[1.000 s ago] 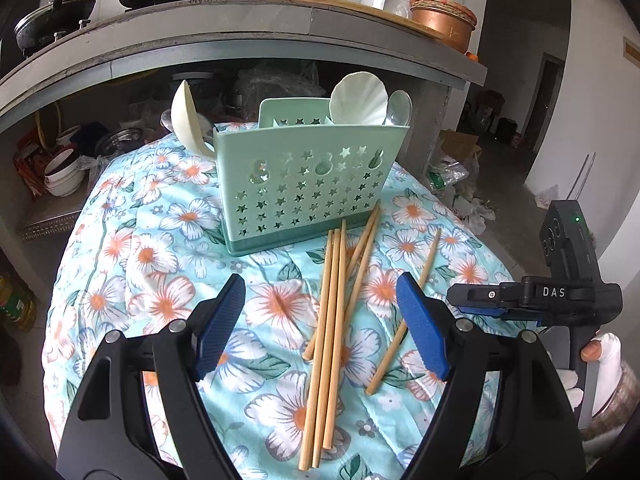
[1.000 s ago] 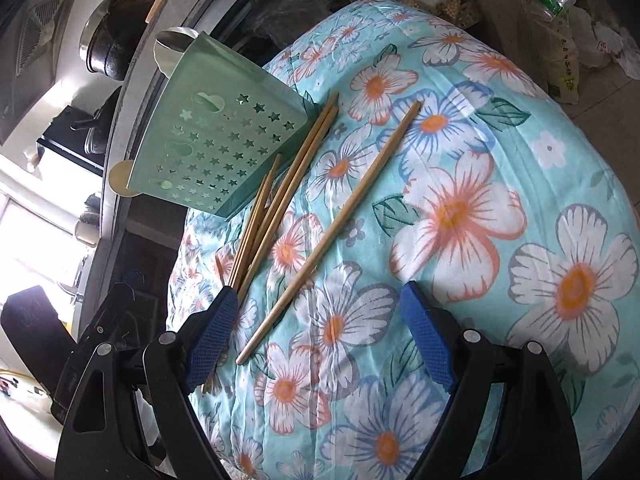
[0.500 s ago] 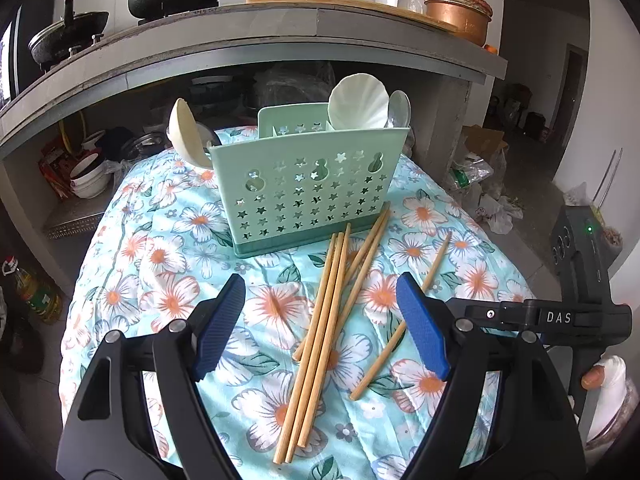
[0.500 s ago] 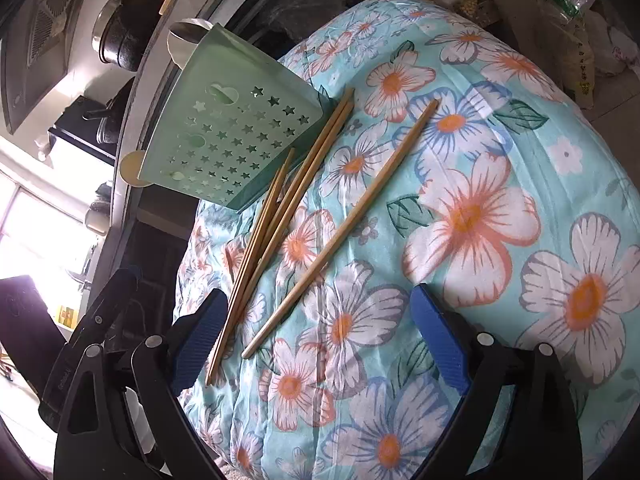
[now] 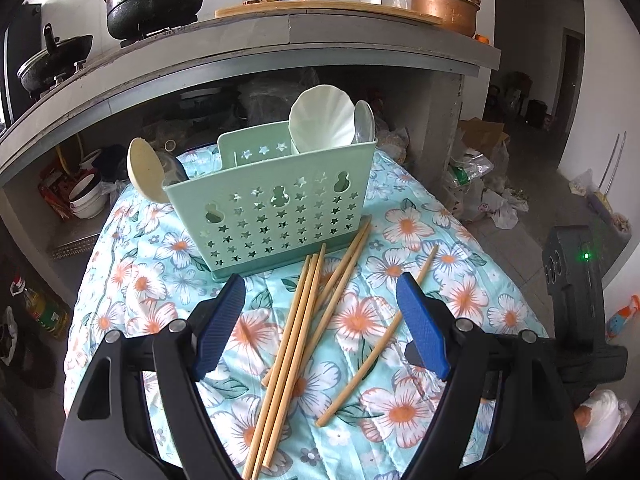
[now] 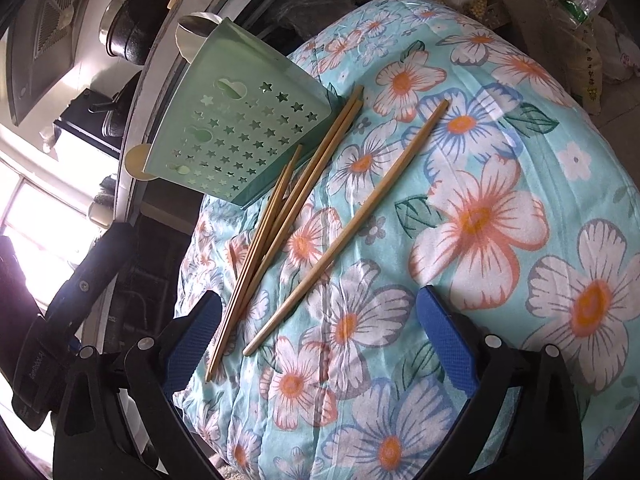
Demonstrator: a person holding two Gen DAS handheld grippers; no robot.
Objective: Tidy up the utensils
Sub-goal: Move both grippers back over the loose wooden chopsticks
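Chopsticks [image 5: 296,332] lie flat, long axes running toward the caddy [image 5: 272,208], tips near its base. Left claw [image 5: 320,328] spread, empty. Right claw [image 6: 320,344] opening, nothing pinched.

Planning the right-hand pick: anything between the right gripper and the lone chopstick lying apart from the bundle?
Nothing visible. The lone chopstick lies bare on the floral cloth, its near end just ahead of the right gripper, whose jaws are opening with nothing between them. The chopstick bundle lies beside it, apart.
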